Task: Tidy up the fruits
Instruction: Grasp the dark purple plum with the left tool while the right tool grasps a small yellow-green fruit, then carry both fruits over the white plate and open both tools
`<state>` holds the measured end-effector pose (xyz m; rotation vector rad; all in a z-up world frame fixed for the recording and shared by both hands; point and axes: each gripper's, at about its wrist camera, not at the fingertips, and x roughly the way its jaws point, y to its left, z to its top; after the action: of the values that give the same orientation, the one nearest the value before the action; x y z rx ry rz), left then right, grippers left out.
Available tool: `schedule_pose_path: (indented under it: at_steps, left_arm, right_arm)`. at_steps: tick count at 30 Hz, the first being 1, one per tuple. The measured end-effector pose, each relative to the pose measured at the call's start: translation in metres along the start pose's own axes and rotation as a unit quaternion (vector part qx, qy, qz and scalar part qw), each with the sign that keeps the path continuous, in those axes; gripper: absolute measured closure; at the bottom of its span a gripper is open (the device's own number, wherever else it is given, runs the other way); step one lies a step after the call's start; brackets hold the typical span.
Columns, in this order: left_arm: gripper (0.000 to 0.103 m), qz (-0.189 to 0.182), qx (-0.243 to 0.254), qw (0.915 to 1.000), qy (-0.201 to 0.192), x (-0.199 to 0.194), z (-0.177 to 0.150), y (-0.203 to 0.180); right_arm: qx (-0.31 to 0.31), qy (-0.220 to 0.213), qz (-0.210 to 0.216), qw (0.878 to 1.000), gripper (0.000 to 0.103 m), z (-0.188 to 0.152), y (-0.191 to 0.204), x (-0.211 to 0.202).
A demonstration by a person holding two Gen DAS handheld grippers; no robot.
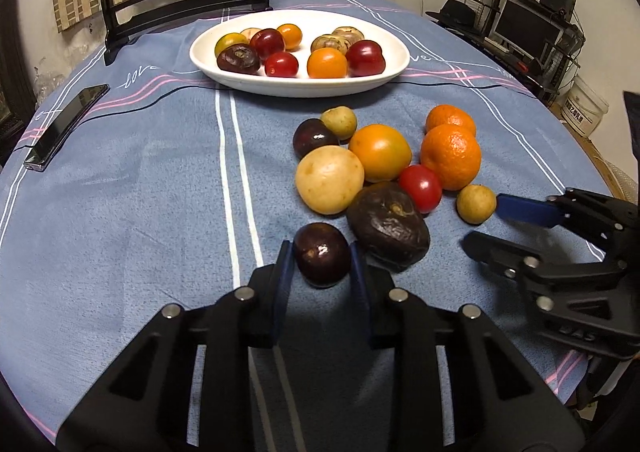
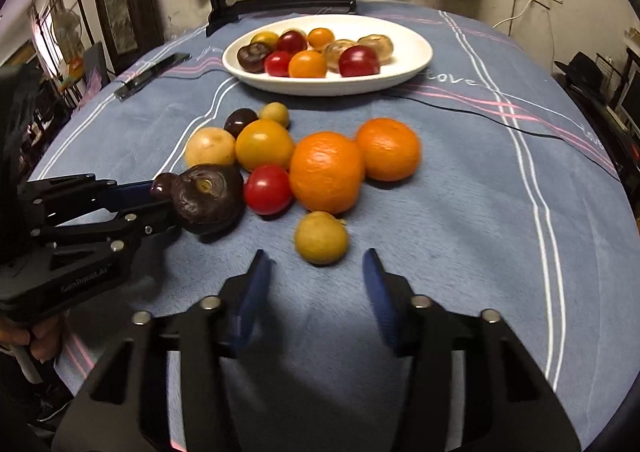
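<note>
My left gripper [image 1: 321,250] is shut on a small dark purple fruit [image 1: 322,254] that rests on the blue cloth, beside a large wrinkled dark fruit [image 1: 388,226]. From the right wrist view, the left gripper [image 2: 160,191] reaches in from the left with that fruit [image 2: 162,184] in its tips. My right gripper [image 2: 316,255] stands open, and a small yellow fruit [image 2: 320,238] lies just ahead of its fingertips, untouched. Loose oranges [image 2: 326,171], a red tomato [image 2: 267,189] and pale fruits [image 1: 330,179] cluster in the middle. A white plate [image 1: 208,63] at the back holds several fruits.
A phone [image 1: 64,127] lies at the table's left edge. A dark wooden stand with a round screen [image 1: 180,7] rises behind the plate. A thin black cable [image 2: 480,111] crosses the cloth to the right. A desk with a monitor [image 1: 520,27] stands beyond the table's right edge.
</note>
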<state>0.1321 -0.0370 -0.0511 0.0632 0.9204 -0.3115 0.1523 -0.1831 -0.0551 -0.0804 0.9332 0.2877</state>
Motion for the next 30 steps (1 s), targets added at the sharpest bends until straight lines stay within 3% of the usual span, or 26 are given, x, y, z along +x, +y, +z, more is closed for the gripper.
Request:
schedule_pose_path:
  at_steps: [5,18,30]
  left_arm:
    - [0.074,-0.001,-0.001,1.0000,0.000,0.000,0.000,0.000]
    - [0.073,0.007,0.006,1.0000,0.002,0.001,0.001,-0.002]
    - [0.074,0.018,0.016,0.9997,0.002,0.001,0.001,-0.007]
  right_arm:
    - [-0.006,-0.003,-0.023,1.000,0.075,0.006,0.004,0.005]
    - [0.033,-0.026,0.024,0.999,0.076,-0.010,-0.010,-0.009]
    - [0.033,-0.029,0.029,0.999,0.076,-0.013,-0.010,-0.010]
